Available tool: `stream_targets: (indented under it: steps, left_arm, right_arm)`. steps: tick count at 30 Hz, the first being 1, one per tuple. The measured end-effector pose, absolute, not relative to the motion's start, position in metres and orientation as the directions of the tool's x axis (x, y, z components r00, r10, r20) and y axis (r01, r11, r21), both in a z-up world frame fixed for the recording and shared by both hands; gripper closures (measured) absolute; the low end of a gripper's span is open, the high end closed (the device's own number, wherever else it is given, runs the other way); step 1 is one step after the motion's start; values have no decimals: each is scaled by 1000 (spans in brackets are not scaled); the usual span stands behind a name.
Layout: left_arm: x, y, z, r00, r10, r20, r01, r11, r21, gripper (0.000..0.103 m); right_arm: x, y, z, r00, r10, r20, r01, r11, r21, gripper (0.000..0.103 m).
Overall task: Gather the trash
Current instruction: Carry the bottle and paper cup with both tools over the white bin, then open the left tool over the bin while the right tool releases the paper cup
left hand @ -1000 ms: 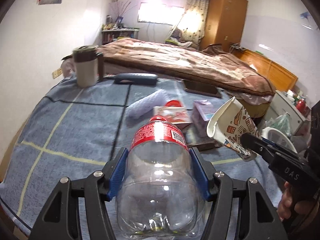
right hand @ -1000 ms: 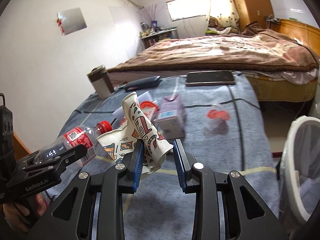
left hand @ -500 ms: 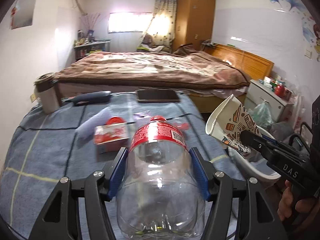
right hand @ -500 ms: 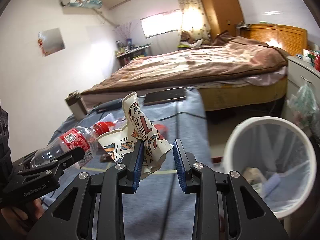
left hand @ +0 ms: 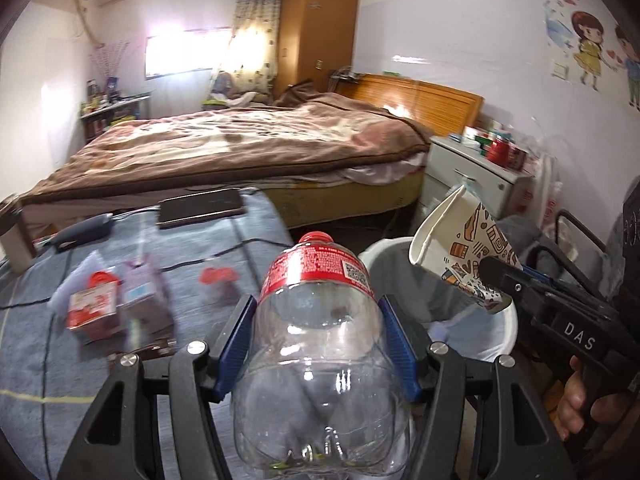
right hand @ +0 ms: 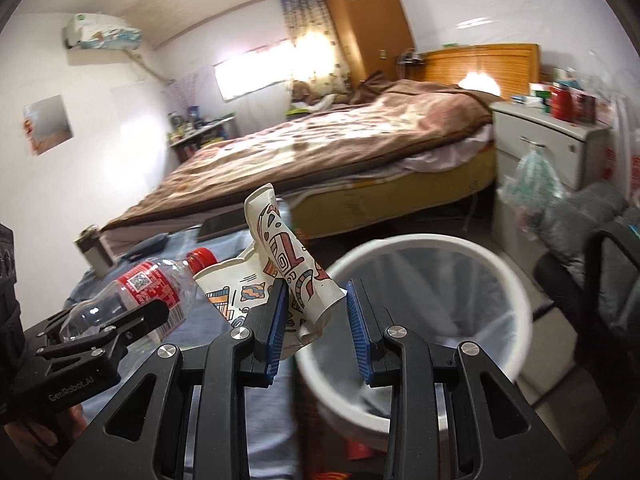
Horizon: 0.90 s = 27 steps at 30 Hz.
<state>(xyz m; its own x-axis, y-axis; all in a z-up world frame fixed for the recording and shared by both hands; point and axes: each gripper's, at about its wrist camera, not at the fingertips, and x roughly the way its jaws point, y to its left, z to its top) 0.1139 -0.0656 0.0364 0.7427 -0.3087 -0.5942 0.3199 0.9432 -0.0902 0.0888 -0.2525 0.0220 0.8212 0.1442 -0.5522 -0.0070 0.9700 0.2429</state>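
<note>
**Trash poised over the bin**

A white bin (right hand: 516,304) stands right of the blue-clothed table (left hand: 36,344). The left gripper (left hand: 318,340) clamps a clear, red-labelled bottle (left hand: 316,344) at its rim; the right gripper (right hand: 318,328), fingers parted, barely retains a crumpled patterned paper cup (right hand: 288,276) above it.

Daylight pours in through the window (left hand: 186,54) at the far end, blown out to pure white with a soft bloom over the curtain (left hand: 252,36), while the near corners fall off into dark vignette. Both fisheye views bow the walls and wardrobe (right hand: 366,20) hard at the edges. The small things on the counter (left hand: 36,344) smear with motion blur, the bed (right hand: 332,140) goes soft too, and glare glints off the clear bottle (left hand: 320,344) and the headboard (right hand: 478,80).
</note>
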Motion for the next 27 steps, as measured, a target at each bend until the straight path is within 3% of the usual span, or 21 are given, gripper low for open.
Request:
stream_targets:
  steps: [14,27]
  left_arm:
    - [131,-159,15,649,-406,-643,453,886,-102,39]
    - [147,-180,-5,588,-409,-698,467,876,-121,38]
  right_arm:
    - [92,-312,-1,767,-11,-641,163,970,179,71]
    - [106,-321,-23,682,-89,-726,201,977,70,69]
